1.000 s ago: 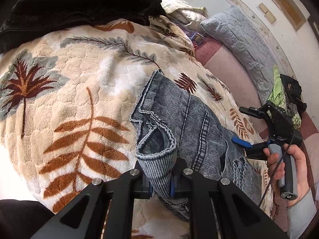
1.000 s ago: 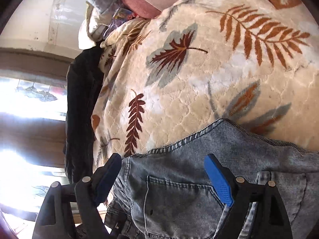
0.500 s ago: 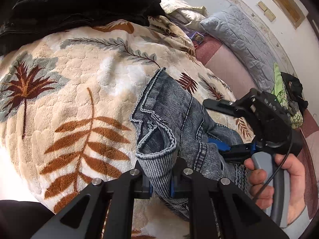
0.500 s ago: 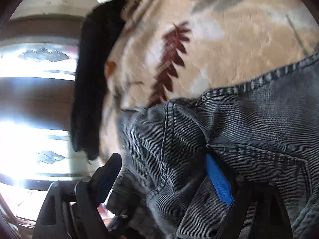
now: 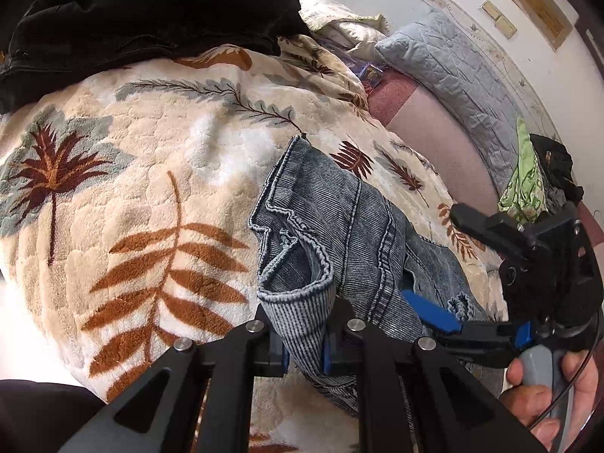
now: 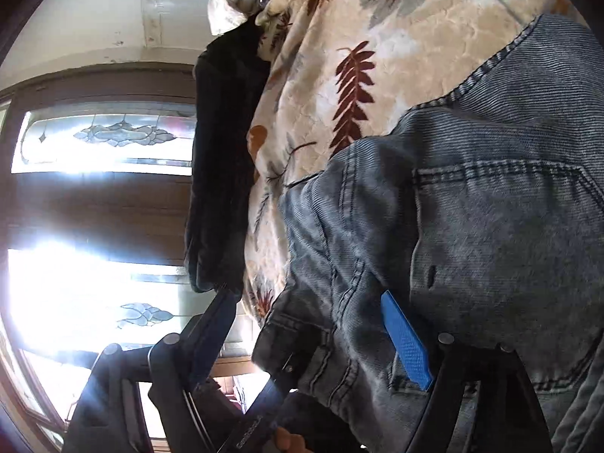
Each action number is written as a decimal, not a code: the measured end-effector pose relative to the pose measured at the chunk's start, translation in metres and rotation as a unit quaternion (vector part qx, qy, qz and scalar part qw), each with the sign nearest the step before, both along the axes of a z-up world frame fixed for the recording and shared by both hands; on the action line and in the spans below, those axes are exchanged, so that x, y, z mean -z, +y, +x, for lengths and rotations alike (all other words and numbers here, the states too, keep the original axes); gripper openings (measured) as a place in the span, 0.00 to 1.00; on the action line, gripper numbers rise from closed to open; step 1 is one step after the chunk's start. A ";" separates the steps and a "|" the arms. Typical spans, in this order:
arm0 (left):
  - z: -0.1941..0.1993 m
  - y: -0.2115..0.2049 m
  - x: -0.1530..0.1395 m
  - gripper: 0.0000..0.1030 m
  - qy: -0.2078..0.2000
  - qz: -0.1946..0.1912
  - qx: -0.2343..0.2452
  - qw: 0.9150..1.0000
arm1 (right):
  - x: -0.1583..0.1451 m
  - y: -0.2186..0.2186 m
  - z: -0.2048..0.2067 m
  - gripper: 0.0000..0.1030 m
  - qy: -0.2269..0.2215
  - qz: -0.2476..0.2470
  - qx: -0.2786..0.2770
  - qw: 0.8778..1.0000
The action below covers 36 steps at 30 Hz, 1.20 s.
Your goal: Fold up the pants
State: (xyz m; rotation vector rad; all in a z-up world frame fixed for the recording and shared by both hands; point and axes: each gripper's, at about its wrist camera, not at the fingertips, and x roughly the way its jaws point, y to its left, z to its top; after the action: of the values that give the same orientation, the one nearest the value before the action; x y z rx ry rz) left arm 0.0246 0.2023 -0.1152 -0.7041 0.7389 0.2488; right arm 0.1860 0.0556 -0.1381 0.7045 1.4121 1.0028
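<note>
Clamped nearly shut, the left gripper [image 5: 304, 351] pinched a bunched edge of the grey-blue denim pants [image 5: 339, 234], apparently to anchor that end while the other hand worked. From that pinch the pants ran away across the leaf-patterned fleece blanket [image 5: 143, 173] that covered the bed, one corner lying flat on the pile and the rest heaped toward the right. The right gripper [image 5: 445, 264] stood wide, its jaws having just been closing a little; one blue-padded finger [image 6: 406, 336] lay against the denim beside the back pocket, while the other dark finger [image 6: 213, 328] hung clear of the cloth, so nothing was yet pressed between them. That placement looked like a reach for a second hold on the waist side, so the fabric could be lifted and laid over evenly. A person's hand [image 5: 547, 389] gripped the right handle. Beyond the pants, a dark garment [image 5: 143, 22] lay heaped at the blanket's far edge, and a quilted grey pillow [image 5: 453, 71] rested against the wall.
</note>
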 end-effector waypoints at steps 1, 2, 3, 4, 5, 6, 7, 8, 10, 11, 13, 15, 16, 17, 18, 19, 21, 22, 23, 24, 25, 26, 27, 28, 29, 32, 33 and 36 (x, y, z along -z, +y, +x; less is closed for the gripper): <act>0.000 0.000 0.000 0.12 0.002 0.001 -0.002 1.000 | 0.009 0.006 -0.005 0.80 0.002 -0.014 -0.013 1.000; 0.000 -0.001 0.001 0.12 0.003 0.001 -0.004 1.000 | 0.014 0.009 -0.007 0.80 -0.007 -0.022 -0.022 0.999; -0.001 -0.001 0.000 0.12 0.002 0.003 -0.005 1.000 | 0.013 0.003 -0.008 0.79 -0.002 -0.012 -0.008 1.000; -0.001 -0.002 -0.001 0.12 0.000 0.008 -0.004 1.000 | 0.008 -0.005 -0.007 0.79 0.014 0.004 0.013 1.000; -0.002 -0.004 -0.002 0.12 -0.002 0.014 -0.004 1.000 | 0.001 -0.011 -0.012 0.79 0.010 0.019 0.020 1.000; -0.002 -0.005 -0.003 0.12 -0.002 0.019 -0.003 1.000 | -0.009 -0.013 -0.017 0.79 -0.009 0.028 0.012 1.000; -0.002 -0.005 -0.002 0.12 -0.002 0.019 -0.003 1.000 | -0.015 -0.016 -0.024 0.80 -0.019 0.028 0.002 0.999; -0.003 -0.005 -0.003 0.12 -0.003 0.018 -0.003 1.000 | -0.013 -0.015 -0.030 0.80 -0.018 0.023 -0.007 1.000; -0.002 -0.006 -0.002 0.12 -0.002 0.015 -0.005 1.000 | 0.015 -0.013 -0.032 0.77 0.006 -0.022 -0.021 1.000; -0.002 -0.006 -0.002 0.12 -0.002 0.017 -0.008 1.000 | 0.023 -0.021 -0.031 0.71 0.013 -0.011 -0.010 1.000; -0.003 -0.009 -0.005 0.12 -0.004 0.026 -0.007 1.000 | 0.013 -0.041 -0.031 0.72 0.027 0.029 0.016 0.999; -0.002 -0.010 -0.009 0.12 -0.004 0.038 -0.004 0.999 | -0.010 -0.064 -0.033 0.74 -0.012 0.028 0.032 0.999; -0.002 -0.011 -0.010 0.12 -0.004 0.040 -0.004 0.999 | -0.020 -0.077 -0.032 0.74 -0.024 0.020 0.038 0.999; -0.001 -0.012 -0.013 0.12 -0.004 0.043 -0.005 0.999 | -0.028 -0.090 -0.029 0.75 -0.038 0.002 0.044 0.998; -0.001 -0.013 -0.015 0.12 -0.003 0.049 -0.004 0.999 | -0.035 -0.103 -0.024 0.75 -0.058 -0.032 0.052 0.996; 0.001 -0.016 -0.018 0.12 -0.005 0.055 -0.003 0.998 | -0.039 -0.115 -0.019 0.75 -0.069 -0.060 0.065 0.994; 0.001 -0.020 -0.025 0.12 -0.010 0.064 -0.003 0.998 | -0.028 -0.132 -0.007 0.76 -0.036 -0.046 0.074 0.996; 0.002 -0.022 -0.028 0.12 -0.012 0.068 -0.004 0.998 | -0.015 -0.132 -0.001 0.76 -0.005 -0.037 0.064 0.997; 0.003 -0.024 -0.031 0.12 -0.013 0.073 -0.002 0.997 | -0.001 -0.131 0.003 0.76 0.011 -0.060 0.060 0.996; 0.004 -0.025 -0.034 0.12 -0.013 0.077 0.001 0.997 | 0.013 -0.128 0.006 0.75 0.010 -0.106 0.061 0.992; 0.005 -0.027 -0.037 0.12 -0.013 0.083 0.004 0.996 | 0.024 -0.127 0.007 0.75 0.016 -0.104 0.061 0.993; 0.006 -0.029 -0.041 0.12 -0.014 0.091 0.007 0.996 | 0.021 -0.127 0.007 0.75 0.013 -0.099 0.065 0.993; 0.006 -0.031 -0.045 0.12 -0.016 0.099 0.009 0.995 | 0.015 -0.130 0.006 0.76 0.017 -0.088 0.064 0.994; 0.008 -0.034 -0.050 0.12 -0.018 0.104 0.013 0.994 | 0.008 -0.137 0.006 0.76 0.014 -0.071 0.065 0.995; 0.009 -0.038 -0.054 0.11 -0.020 0.109 0.017 0.994 | 0.000 -0.146 0.005 0.76 0.000 -0.065 0.073 0.995; 0.014 -0.056 -0.075 0.10 -0.035 0.139 0.033 0.989 | -0.017 -0.186 0.001 0.76 -0.017 -0.025 0.115 0.993; 0.017 -0.066 -0.082 0.10 -0.041 0.153 0.043 0.986 | -0.020 -0.204 -0.002 0.76 -0.019 -0.013 0.132 0.991; 0.024 -0.104 -0.108 0.10 -0.060 0.205 0.078 0.974 | -0.026 -0.257 -0.012 0.76 -0.033 0.005 0.172 0.985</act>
State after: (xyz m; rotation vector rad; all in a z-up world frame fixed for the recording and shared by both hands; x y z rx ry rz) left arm 0.0483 0.0978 -0.0075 -0.2638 0.5988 0.2038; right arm 0.1744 -0.2012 -0.1120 0.8806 1.1783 0.7553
